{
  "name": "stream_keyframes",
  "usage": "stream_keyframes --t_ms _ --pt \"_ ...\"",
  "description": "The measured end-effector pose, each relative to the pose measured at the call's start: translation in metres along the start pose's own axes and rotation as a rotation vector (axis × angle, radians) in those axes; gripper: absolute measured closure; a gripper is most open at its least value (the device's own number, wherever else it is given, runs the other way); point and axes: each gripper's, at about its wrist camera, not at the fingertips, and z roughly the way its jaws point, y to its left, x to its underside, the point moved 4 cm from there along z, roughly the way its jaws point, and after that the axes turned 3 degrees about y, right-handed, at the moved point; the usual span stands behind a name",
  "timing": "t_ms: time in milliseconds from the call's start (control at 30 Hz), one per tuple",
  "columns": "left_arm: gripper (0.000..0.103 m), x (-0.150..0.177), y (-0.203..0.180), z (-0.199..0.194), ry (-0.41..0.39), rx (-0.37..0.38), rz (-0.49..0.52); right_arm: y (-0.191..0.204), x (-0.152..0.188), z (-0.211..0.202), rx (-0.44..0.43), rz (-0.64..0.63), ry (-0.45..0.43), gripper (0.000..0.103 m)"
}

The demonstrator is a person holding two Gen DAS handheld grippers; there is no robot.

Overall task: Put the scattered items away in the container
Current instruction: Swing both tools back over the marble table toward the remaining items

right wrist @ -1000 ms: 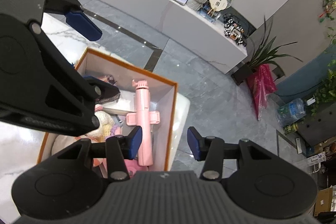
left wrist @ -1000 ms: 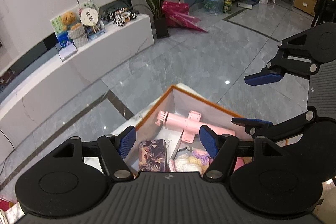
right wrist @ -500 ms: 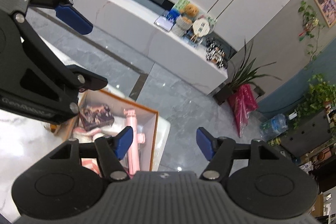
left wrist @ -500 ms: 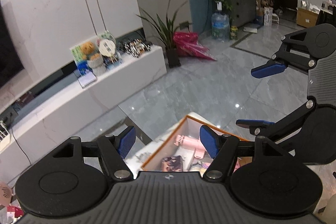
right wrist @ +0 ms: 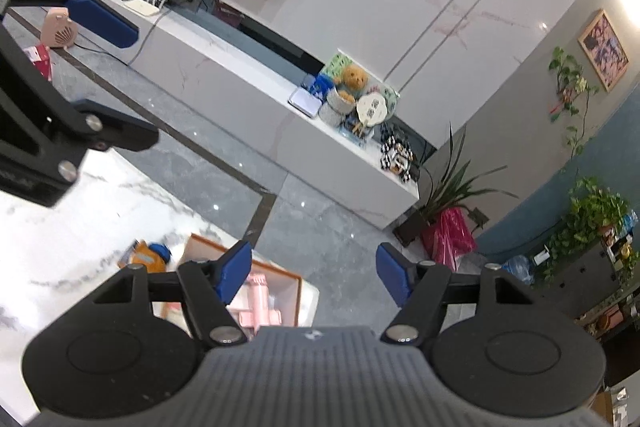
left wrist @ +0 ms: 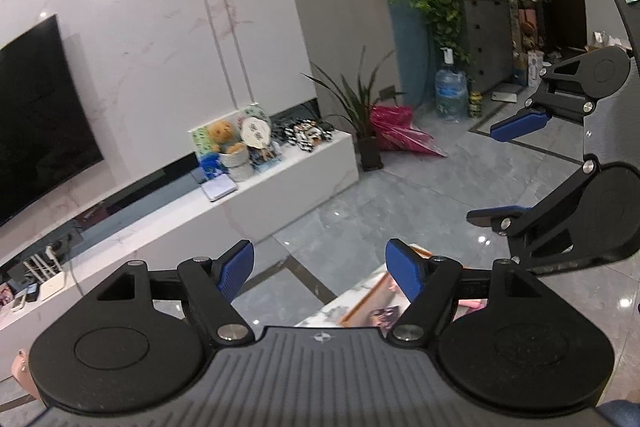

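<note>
Below, orange-rimmed box [right wrist: 298, 291] — pink selfie stick [right wrist: 258, 297] inside.

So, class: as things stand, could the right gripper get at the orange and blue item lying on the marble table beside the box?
Probably yes. The right gripper holds nothing, its jaws opening, and the orange and blue item lies uncovered on the table left of the box. It would have to come down first.

Left tongs [left wrist: 320, 275] held high, angled downward, blue pads [left wrist: 236, 269] apart, jaws opening, nothing between them. Right tongs [right wrist: 312, 275] alongside, likewise tilted down, jaws opening, gap empty. Each tool visible in other's view: right tongs at right edge of left view, left tongs at left edge of right view, both with pads spread.
</note>
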Motion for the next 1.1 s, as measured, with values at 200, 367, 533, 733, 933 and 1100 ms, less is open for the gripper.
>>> stream_keyframes --t_ms 200,367,533,733,933,1100 --pt "0.015 0.035 0.045 -0.021 0.010 -0.043 -0.042 0.031 -0.026 -0.012 -0.026 -0.022 -0.027 0.028" --pt "0.015 0.076 0.093 -0.022 0.069 -0.072 -0.093 0.067 -0.044 -0.005 -0.076 -0.042 -0.034 0.028" --pt "0.015 0.123 0.144 -0.018 0.139 -0.098 -0.146 0.105 -0.052 0.020 -0.139 -0.052 -0.018 0.028" --pt "0.015 0.188 0.204 -0.008 0.223 -0.113 -0.239 0.148 -0.042 0.066 -0.211 -0.029 0.036 0.028" --pt "0.015 0.255 0.248 0.012 0.297 -0.138 -0.330 0.181 -0.023 0.122 -0.264 0.010 0.106 0.028" --pt "0.015 0.304 0.263 0.037 0.348 -0.141 -0.354 0.207 -0.005 0.166 -0.292 0.067 0.155 0.028"
